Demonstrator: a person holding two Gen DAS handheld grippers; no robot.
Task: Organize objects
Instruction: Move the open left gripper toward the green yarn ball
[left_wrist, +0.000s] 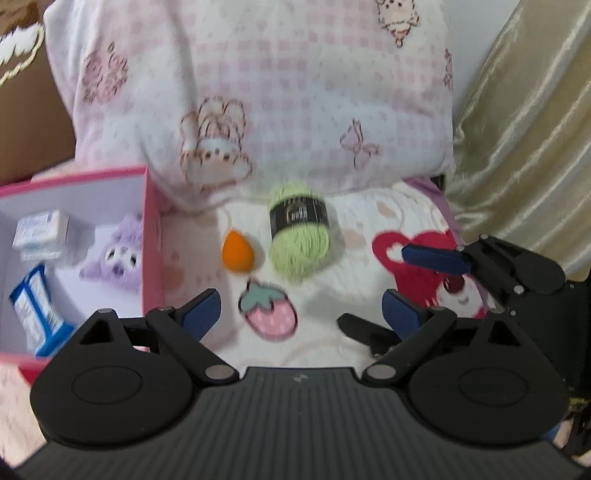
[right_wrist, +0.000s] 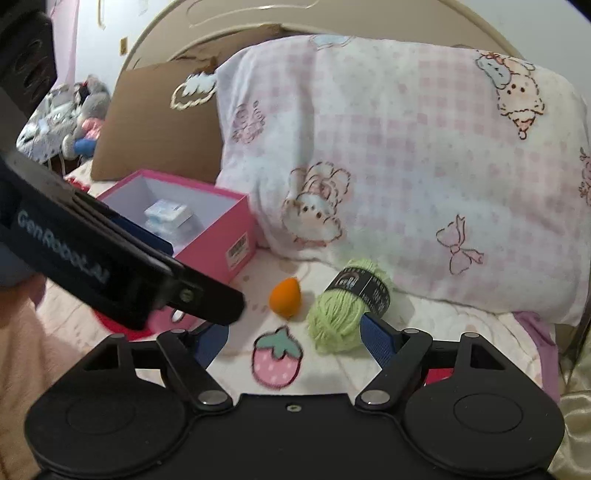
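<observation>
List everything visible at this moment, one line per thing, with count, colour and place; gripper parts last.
yarn skein: 1, light green with black label, on the bedspread before the pillow
sponge: 1, orange, teardrop-shaped, left of the yarn
box: 1, pink, open, left of the sponge
plush toy: 1, purple, inside the box
small carton: 1, white-blue, inside the box
packet: 1, blue-white, inside the box
pillow: 1, pink-white check, behind the yarn
cushion: 1, brown, behind the box
left gripper: 1, black, blue pads, jaws open
right gripper: 1, black, blue pads, jaws open, near the yarn
</observation>
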